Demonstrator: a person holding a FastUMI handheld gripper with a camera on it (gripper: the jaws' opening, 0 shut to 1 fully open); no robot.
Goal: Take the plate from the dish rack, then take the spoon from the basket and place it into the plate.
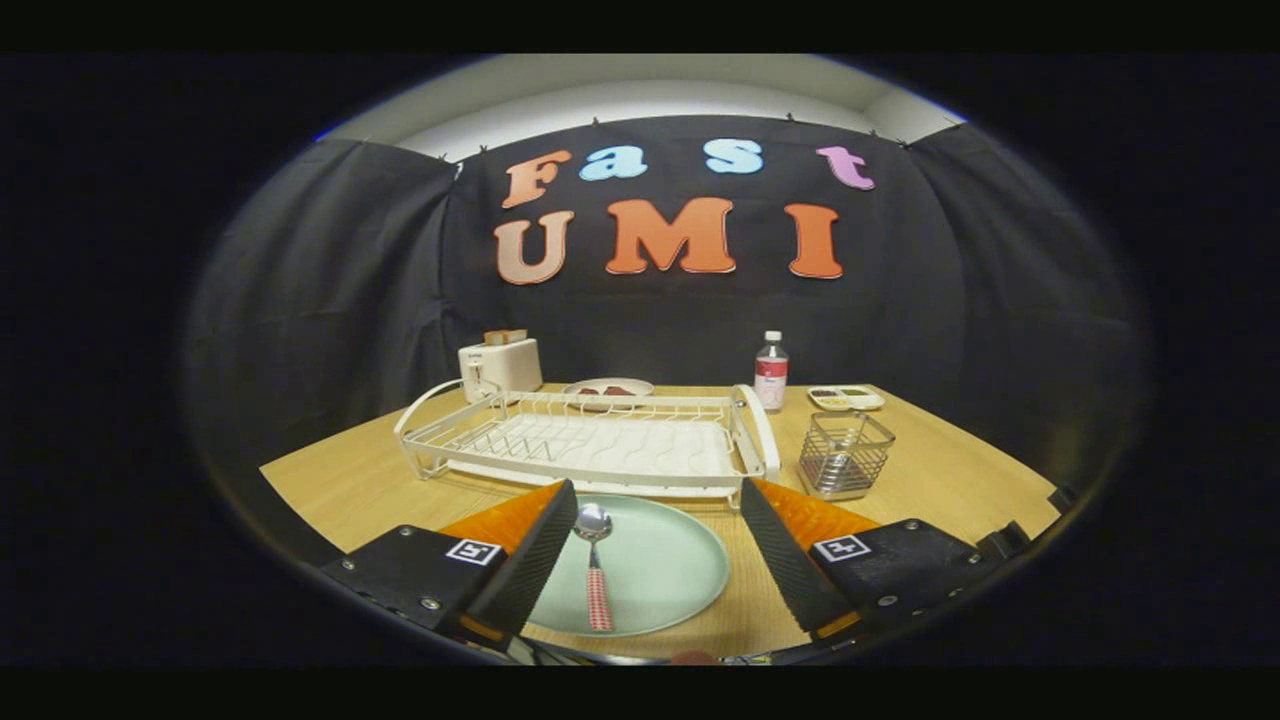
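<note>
Gripper (660, 545) fingers stand wide apart low in the frame, angled outward like a V, and hold nothing; each black finger has an orange side and a small square marker on its base. The tool points level across the table (940, 480) toward the back wall, sitting low over the near edge.

Between the fingers, at the bottom centre, lies the pale green plate (670, 565) flat on the wood. The spoon (595, 570) rests in the plate on its left part, close beside the left finger but not touching it as far as can be told; its bowl points away and its red checked handle points back toward the camera.

Just beyond the fingertips, in the middle of the frame, is the white dish rack (590, 445). To its right stands the wire basket (845, 455). Further back sit a toaster (500, 365) at left, a plate with food (608, 387) behind the rack, a bottle (770, 370) and a small tray (845, 398) at right.
</note>
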